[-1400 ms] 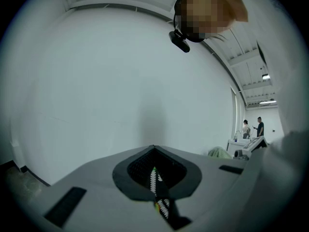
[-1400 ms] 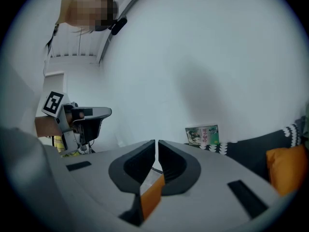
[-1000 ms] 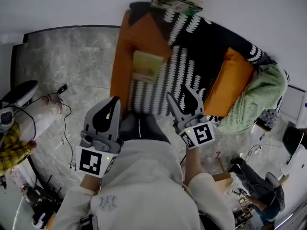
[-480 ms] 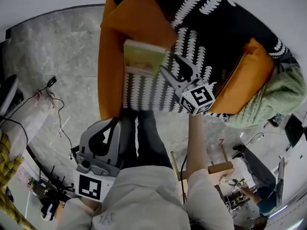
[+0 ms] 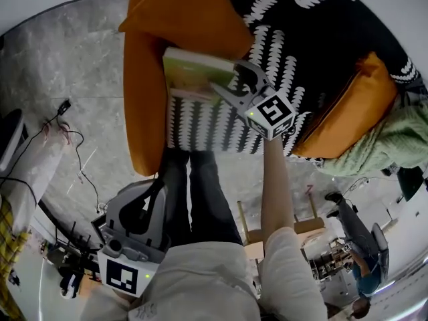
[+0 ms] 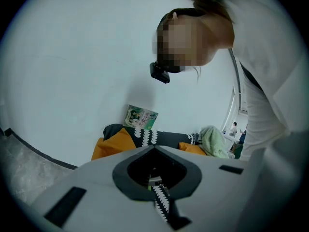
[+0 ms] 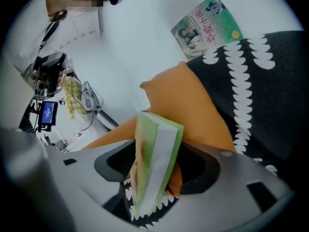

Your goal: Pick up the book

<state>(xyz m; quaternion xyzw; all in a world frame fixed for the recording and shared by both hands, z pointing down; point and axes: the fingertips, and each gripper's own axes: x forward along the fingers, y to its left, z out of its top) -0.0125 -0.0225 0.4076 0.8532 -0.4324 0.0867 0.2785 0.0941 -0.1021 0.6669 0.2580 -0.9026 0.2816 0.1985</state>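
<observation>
Your right claw [image 5: 227, 75] has its jaws spread wide. They have just been opening, and the book [image 5: 194, 75] stands between them, not yet pinched. Your left claw [image 6: 157, 195] is pressed together and empty. The book looks to me like a thin paperback: light, smooth and a little floppy, so take it deep, over both covers. It lies on the sofa [image 5: 221, 122], against an orange cushion [image 5: 194, 19]. Around is a marble floor [image 5: 73, 72] with cables [image 5: 73, 146].
</observation>
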